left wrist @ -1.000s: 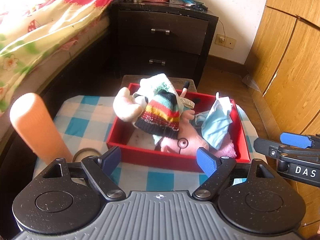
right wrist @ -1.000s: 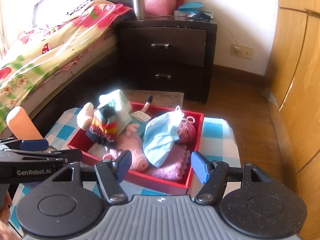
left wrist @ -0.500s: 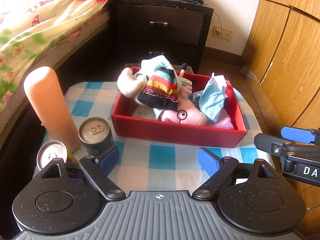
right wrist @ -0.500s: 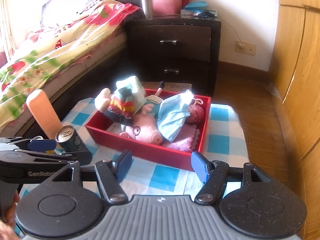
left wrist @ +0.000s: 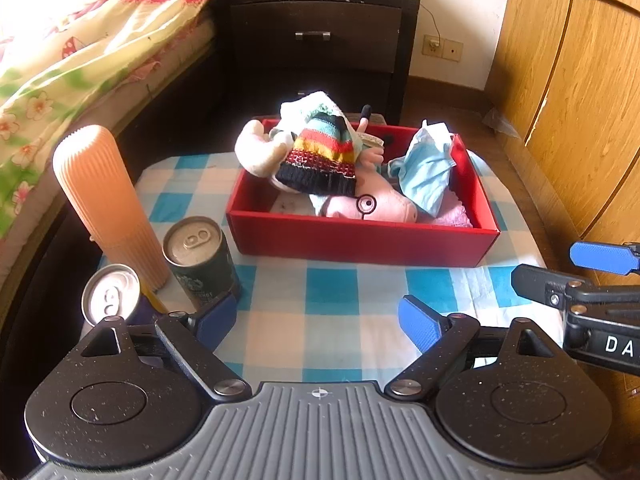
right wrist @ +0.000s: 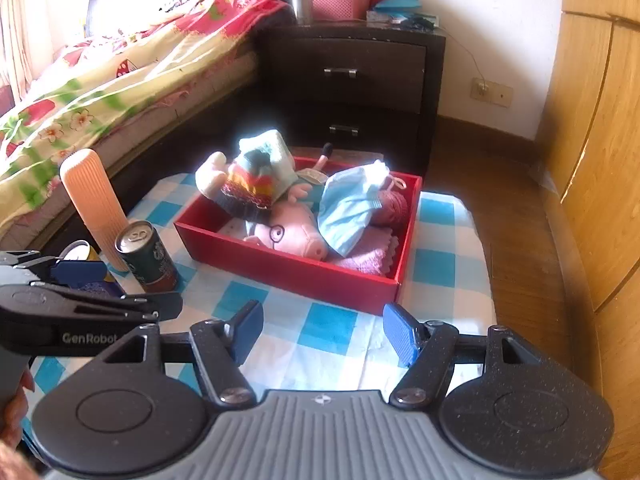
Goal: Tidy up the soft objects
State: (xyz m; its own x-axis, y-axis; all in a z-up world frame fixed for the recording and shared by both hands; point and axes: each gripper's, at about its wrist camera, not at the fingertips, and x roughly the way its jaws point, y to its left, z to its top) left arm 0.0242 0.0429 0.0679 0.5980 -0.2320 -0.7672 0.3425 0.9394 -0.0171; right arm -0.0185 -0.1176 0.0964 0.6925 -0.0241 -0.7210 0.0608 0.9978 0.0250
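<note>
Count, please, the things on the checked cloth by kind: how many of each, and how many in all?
Drink cans: 2 (dark can, silver-topped can)
Orange ribbed bottle: 1
Red box holding soft things: 1
Total: 4

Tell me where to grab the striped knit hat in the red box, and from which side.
Probably pinch the striped knit hat at its thick black ribbed brim, coming down from above on the near side: it sits atop the pile in the red box, brim facing the open left gripper.
</note>
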